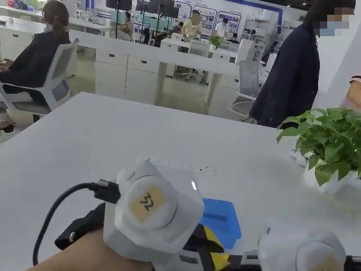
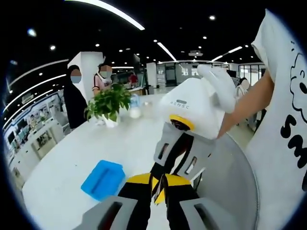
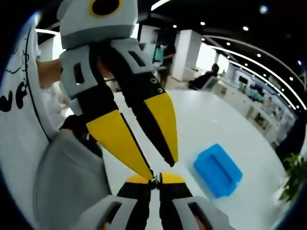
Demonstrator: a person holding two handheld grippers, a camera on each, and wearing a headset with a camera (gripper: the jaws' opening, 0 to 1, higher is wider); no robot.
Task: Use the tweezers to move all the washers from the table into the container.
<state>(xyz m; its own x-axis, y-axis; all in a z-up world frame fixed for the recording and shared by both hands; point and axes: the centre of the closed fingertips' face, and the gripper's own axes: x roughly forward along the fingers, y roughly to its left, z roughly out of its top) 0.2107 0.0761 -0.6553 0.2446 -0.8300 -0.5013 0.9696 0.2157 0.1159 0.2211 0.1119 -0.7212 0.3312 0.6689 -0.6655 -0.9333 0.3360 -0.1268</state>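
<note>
1. Tongs: the left tongs (image 2: 158, 186) are clenched, with their yellow tips together at 6 o'clock in the left gripper view. The right tongs (image 3: 154, 181) are clenched the same way in the right gripper view. Whether either pair pinches anything thin is too small to tell.
2. The two pairs meet almost tip to tip above the white table (image 1: 113, 141). In the right gripper view the left pair points down from 11 o'clock.
3. The blue container (image 3: 218, 170) lies on the table near them, at 3 o'clock from the right tips and 9 o'clock from the left tips. Its long axis runs 11 to 5 in the right gripper view.
4. Neither hand looks clearly nearer, and I judge that either could reach it.
5. Where the tweezers and washers lie I cannot tell.
6. A potted plant (image 1: 327, 141) stands well beyond, at 2 o'clock in the head view.
</note>
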